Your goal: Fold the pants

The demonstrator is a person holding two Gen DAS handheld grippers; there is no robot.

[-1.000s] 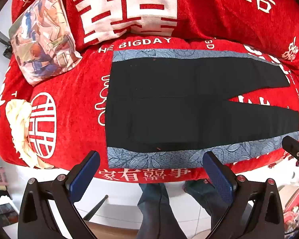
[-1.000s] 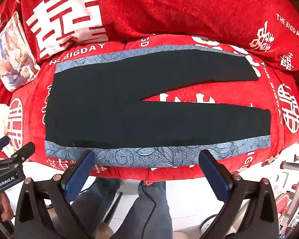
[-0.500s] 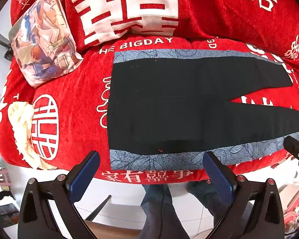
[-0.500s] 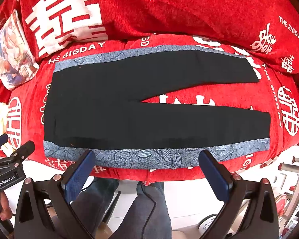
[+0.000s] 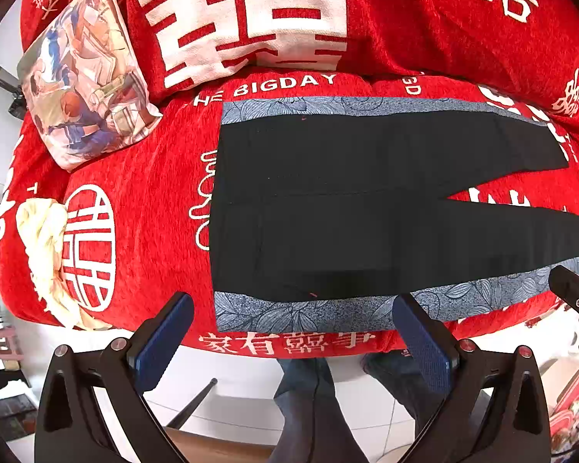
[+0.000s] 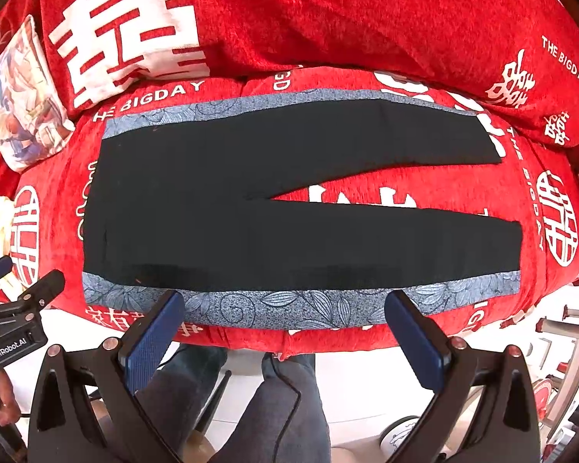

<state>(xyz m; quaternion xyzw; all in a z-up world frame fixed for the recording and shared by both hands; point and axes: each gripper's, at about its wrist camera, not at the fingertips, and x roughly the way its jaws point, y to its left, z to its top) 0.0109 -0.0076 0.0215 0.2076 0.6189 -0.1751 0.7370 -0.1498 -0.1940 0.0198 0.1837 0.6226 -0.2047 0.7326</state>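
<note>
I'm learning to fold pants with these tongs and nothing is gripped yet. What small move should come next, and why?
Probably lower both tongs onto the near grey-blue side stripe and pinch it. The pants lie flat on the red cover, legs spread apart, and the left tongs and right tongs hang open just short of that edge, holding nothing. Lifting it would let the near leg fold over the far one.

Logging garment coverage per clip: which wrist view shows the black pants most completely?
The right wrist view: the pants lie flat on the red sofa cover with waist, crotch split and both cuffs all in frame. The left wrist view shows the waist end well, but the leg ends run to the right edge, partly behind the right gripper.
</note>
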